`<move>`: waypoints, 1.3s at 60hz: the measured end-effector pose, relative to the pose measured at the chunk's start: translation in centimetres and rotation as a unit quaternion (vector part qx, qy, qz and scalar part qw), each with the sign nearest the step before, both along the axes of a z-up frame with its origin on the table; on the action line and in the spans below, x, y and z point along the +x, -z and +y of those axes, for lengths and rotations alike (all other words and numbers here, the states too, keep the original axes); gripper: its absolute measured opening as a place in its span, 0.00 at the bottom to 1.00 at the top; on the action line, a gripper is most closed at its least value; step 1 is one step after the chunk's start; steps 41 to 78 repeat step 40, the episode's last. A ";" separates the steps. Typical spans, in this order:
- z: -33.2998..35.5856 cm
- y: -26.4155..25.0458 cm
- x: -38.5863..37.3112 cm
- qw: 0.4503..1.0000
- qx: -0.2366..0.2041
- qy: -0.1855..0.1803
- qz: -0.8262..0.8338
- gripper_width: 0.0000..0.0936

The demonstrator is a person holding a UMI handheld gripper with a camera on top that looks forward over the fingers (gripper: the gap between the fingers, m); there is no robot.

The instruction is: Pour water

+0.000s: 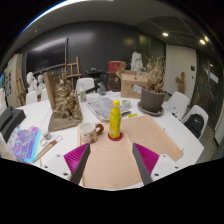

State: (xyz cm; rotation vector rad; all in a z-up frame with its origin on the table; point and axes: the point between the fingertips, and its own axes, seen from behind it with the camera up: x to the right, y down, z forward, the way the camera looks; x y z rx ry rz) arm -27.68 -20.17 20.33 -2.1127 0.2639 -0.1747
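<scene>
One yellow bottle [115,120] stands upright on the tabletop [150,128], just ahead of the hand-held gripper [112,168] and roughly on its centre line, on or at the far edge of a brown paper sheet [112,160]. Its cap looks red, though detail is too fine to be sure. Judged a light plastic squeeze-type bottle: tall, narrow, easy to tip, walls likely to give under pressure, surface probably smooth. Best hold would be mid-body, below the shoulder, with modest force so nothing squirts or buckles.

Fingers spread wide apart, nothing between them; magenta pads [76,155] show on the inner faces. Gripper held level and low over the paper, pointing straight at the bottle, not yet touching it.

No receiving vessel can be made out. Clutter lies well beyond: a wooden model [63,105] to one side, a potted plant [153,95] to the other
</scene>
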 end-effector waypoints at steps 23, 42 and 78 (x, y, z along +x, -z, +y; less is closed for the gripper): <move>-12.0 -4.6 -2.6 1.000 -0.003 0.008 0.000 0.92; -14.9 -4.7 -0.4 1.000 -0.015 -0.007 -0.019 0.92; -14.9 -4.7 -0.4 1.000 -0.015 -0.007 -0.019 0.92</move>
